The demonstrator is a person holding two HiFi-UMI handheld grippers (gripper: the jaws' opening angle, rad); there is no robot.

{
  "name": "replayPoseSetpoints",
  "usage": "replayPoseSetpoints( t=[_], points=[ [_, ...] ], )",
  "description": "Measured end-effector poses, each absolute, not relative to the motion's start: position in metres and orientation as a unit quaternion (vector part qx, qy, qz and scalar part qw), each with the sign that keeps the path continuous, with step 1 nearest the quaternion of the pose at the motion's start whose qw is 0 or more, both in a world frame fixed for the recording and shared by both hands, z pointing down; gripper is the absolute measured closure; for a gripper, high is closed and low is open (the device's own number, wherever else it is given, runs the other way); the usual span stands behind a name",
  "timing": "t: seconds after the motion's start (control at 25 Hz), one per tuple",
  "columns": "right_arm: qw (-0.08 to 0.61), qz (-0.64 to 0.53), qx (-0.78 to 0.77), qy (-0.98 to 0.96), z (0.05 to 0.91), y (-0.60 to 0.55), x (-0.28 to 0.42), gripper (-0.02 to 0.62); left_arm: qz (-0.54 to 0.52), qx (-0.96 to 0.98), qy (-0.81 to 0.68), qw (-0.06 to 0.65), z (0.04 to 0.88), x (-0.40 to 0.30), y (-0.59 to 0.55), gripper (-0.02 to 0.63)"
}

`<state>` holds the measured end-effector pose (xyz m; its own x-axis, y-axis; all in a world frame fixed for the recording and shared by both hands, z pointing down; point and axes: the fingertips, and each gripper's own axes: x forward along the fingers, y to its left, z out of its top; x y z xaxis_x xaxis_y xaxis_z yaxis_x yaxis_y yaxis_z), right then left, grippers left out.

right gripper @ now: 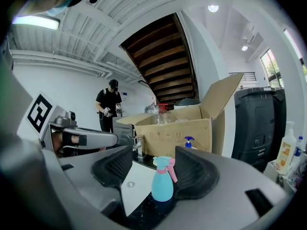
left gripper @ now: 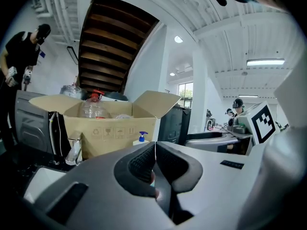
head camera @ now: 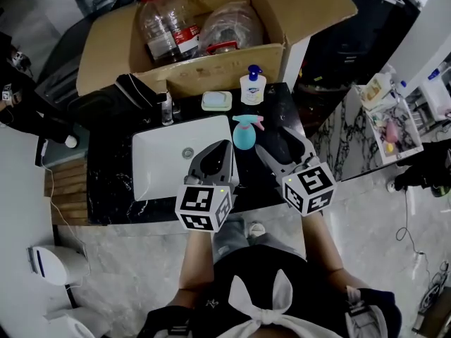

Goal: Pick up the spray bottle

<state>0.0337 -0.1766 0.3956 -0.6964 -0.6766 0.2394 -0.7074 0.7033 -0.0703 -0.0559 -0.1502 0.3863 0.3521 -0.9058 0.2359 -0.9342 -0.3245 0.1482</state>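
Note:
The spray bottle [head camera: 244, 133] is teal with a pink trigger and stands upright on the black counter, just right of the white sink [head camera: 158, 162]. My right gripper [head camera: 283, 144] is open, a little short of the bottle and to its right. In the right gripper view the spray bottle [right gripper: 162, 182] shows between the two jaws, closer to the right one, still standing on the counter. My left gripper [head camera: 223, 148] hovers over the sink's right part, left of the bottle. Its jaws [left gripper: 155, 147] are shut and hold nothing.
A white pump soap bottle [head camera: 252, 86] and a soap dish [head camera: 216, 101] stand behind the spray bottle. A faucet [head camera: 166, 108] sits at the sink's back edge. An open cardboard box [head camera: 211, 30] with plastic bottles lies beyond. A person [right gripper: 109, 108] stands far off.

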Motion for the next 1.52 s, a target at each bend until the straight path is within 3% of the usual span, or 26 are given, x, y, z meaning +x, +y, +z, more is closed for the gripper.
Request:
replayPoseSetpoints(
  t=[1.52],
  points=[
    [0.164, 0.109, 0.376, -0.905, 0.463, -0.254, 0.007, 0.333, 0.098, 0.811, -0.554, 0.162, 0.426, -0.099, -0.213, 0.578]
  ],
)
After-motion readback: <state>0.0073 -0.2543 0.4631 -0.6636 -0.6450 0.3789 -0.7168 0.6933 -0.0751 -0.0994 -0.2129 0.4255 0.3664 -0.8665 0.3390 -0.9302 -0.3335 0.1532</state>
